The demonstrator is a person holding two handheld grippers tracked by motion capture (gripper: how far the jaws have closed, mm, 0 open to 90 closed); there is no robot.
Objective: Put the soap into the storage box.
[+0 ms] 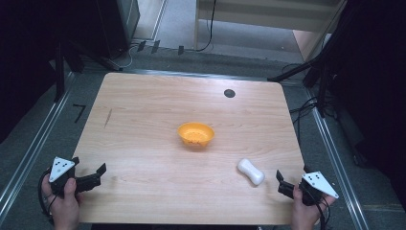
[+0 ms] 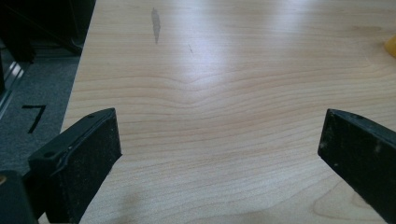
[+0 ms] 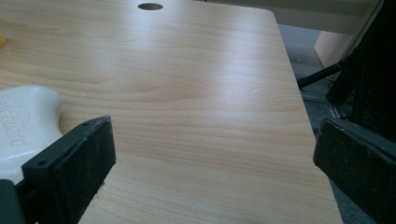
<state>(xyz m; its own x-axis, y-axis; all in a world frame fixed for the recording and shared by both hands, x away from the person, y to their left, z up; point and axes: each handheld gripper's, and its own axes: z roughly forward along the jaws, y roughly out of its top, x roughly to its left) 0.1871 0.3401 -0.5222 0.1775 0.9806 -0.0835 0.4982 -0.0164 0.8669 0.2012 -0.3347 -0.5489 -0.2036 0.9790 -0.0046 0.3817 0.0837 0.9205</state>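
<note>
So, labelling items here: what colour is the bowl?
Orange. The bowl shows best in the high view, mid-table.

One orange bowl (image 1: 196, 134), one white soap bar (image 1: 251, 171), two hand-held grippers, left (image 1: 95, 175) and right (image 1: 283, 183), one table (image 1: 143, 124).

— Any lettering to read?
— Embossed letters on the white soap bar (image 3: 23, 126), roughly "safeguard", partly hidden.
— Anything else?
— A black "7"-shaped mark (image 2: 35, 116) on the floor (image 2: 28, 140) beside the tabletop (image 2: 224, 93).
</note>
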